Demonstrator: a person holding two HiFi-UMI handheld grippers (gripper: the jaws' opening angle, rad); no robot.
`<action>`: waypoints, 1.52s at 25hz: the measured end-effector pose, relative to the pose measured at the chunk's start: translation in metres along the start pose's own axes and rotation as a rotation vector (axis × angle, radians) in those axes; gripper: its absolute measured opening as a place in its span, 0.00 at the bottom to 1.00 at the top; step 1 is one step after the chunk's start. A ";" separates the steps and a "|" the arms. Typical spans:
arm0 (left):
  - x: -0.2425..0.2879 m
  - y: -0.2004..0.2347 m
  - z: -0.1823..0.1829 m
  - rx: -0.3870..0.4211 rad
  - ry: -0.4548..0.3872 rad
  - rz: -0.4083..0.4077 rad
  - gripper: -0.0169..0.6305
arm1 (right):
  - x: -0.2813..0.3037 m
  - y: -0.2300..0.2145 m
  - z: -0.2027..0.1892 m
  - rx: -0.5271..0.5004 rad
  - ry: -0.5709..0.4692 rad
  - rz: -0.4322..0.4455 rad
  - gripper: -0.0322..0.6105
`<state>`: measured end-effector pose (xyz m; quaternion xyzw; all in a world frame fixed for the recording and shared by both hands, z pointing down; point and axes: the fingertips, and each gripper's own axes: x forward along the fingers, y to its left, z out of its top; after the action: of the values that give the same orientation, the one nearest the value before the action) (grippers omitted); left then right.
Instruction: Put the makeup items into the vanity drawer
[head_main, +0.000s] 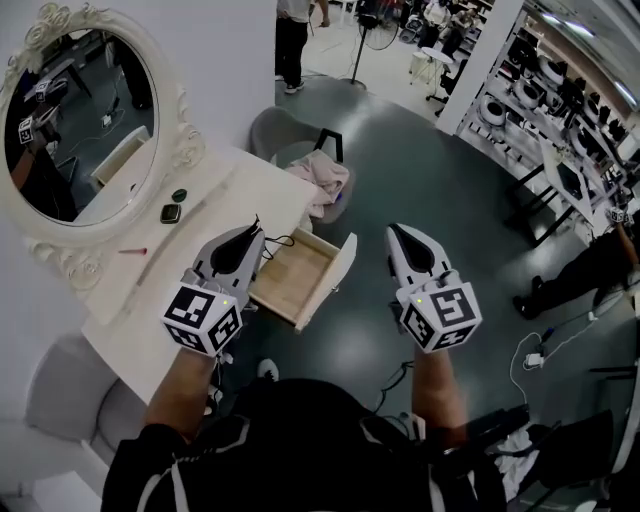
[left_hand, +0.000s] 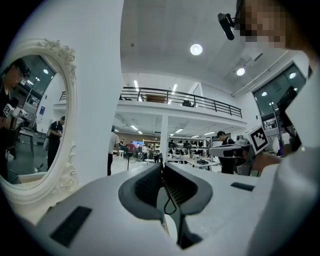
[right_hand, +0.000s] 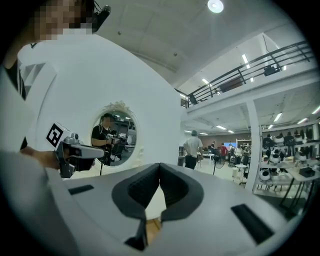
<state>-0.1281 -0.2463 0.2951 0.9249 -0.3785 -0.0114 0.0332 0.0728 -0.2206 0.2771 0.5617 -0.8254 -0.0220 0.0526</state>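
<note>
The white vanity table (head_main: 150, 330) stands under an oval mirror (head_main: 80, 125), and its wooden drawer (head_main: 295, 278) is pulled open and looks empty. On the tabletop lie a dark compact (head_main: 170, 212), a small round dark item (head_main: 179, 194) and a thin red pencil (head_main: 132, 251). My left gripper (head_main: 255, 232) hovers over the table edge beside the drawer, shut on a thin black loop (left_hand: 170, 196) that hangs between its jaws. My right gripper (head_main: 395, 232) is in the air right of the drawer with its tips together and nothing in them (right_hand: 159, 167).
A grey chair (head_main: 275, 130) with pink cloth (head_main: 322, 178) on it stands beyond the drawer. A grey stool (head_main: 60, 390) sits at the table's near left. Cables and a plug (head_main: 535, 358) lie on the floor to the right. Shelving racks (head_main: 540, 100) and people stand farther off.
</note>
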 end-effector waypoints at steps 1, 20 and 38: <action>0.003 0.006 -0.004 -0.005 0.005 -0.011 0.06 | 0.005 0.001 -0.004 -0.002 0.017 -0.014 0.06; 0.093 0.036 -0.058 0.001 0.129 -0.168 0.06 | 0.033 -0.033 -0.037 0.046 0.066 -0.160 0.06; 0.183 0.048 -0.230 -0.028 0.426 -0.170 0.06 | 0.038 -0.086 -0.103 0.111 0.190 -0.169 0.06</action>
<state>-0.0204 -0.3971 0.5288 0.9345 -0.2835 0.1759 0.1240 0.1504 -0.2853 0.3738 0.6306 -0.7665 0.0728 0.0975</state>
